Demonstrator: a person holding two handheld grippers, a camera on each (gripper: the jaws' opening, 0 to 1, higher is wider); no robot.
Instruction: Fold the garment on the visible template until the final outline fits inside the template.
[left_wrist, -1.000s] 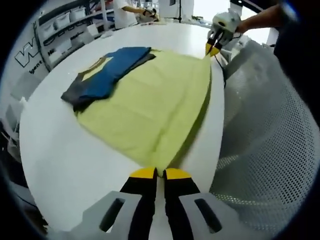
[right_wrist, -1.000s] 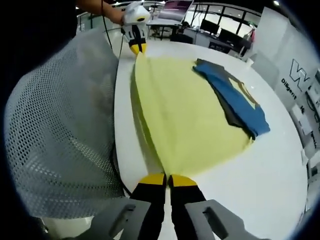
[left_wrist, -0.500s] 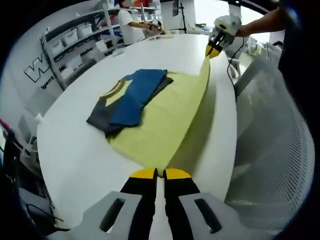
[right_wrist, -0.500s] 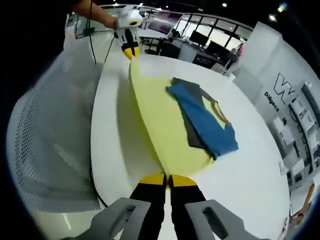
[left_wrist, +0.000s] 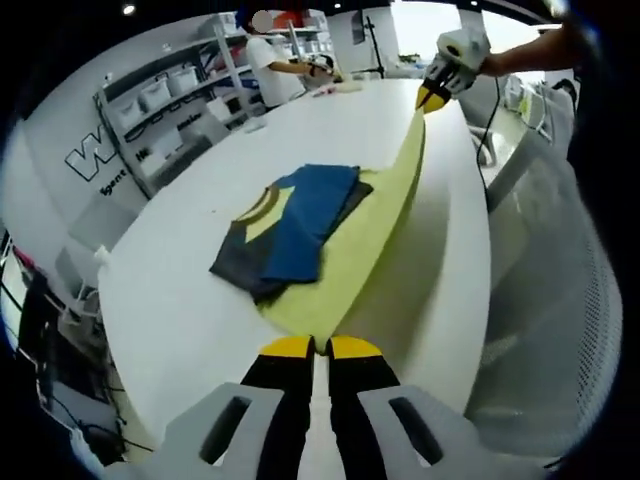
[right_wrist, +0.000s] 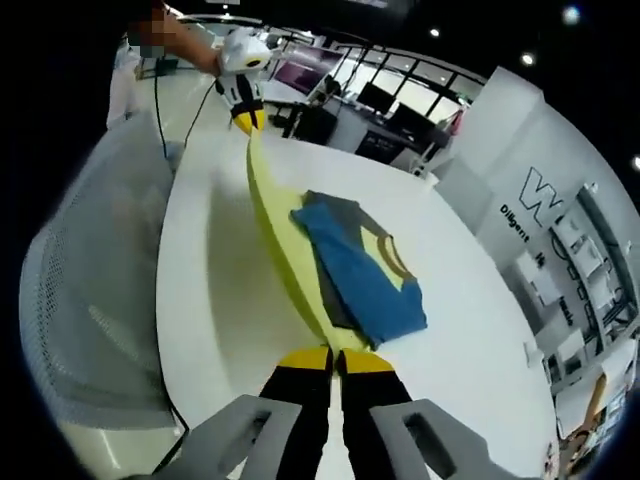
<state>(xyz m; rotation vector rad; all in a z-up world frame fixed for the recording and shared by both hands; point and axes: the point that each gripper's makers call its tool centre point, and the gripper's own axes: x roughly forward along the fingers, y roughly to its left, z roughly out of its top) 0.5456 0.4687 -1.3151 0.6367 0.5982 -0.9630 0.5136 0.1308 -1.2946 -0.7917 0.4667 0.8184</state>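
A folded blue and grey garment (left_wrist: 290, 225) with a yellow collar lies on a yellow template sheet (left_wrist: 385, 225) on the white round table (left_wrist: 180, 300). My left gripper (left_wrist: 310, 346) is shut on one corner of the sheet's near edge. At the far corner, my right gripper (left_wrist: 434, 97) holds the same edge, which hangs taut above the table. In the right gripper view, my right gripper (right_wrist: 336, 356) is shut on the sheet (right_wrist: 272, 235), the garment (right_wrist: 362, 278) lies to its right, and my left gripper (right_wrist: 243, 119) pinches the far corner.
A grey mesh chair (left_wrist: 560, 330) stands close to the table's edge, also seen as the mesh chair (right_wrist: 90, 300). Shelves with bins (left_wrist: 160, 90) and a person (left_wrist: 270, 55) are beyond the table. Bare tabletop (right_wrist: 210, 290) lies under the lifted edge.
Both grippers have risen with the sheet's near edge. The sheet now stands steeper and looks narrower, with its edge lifted toward the garment. The garment stays on it.
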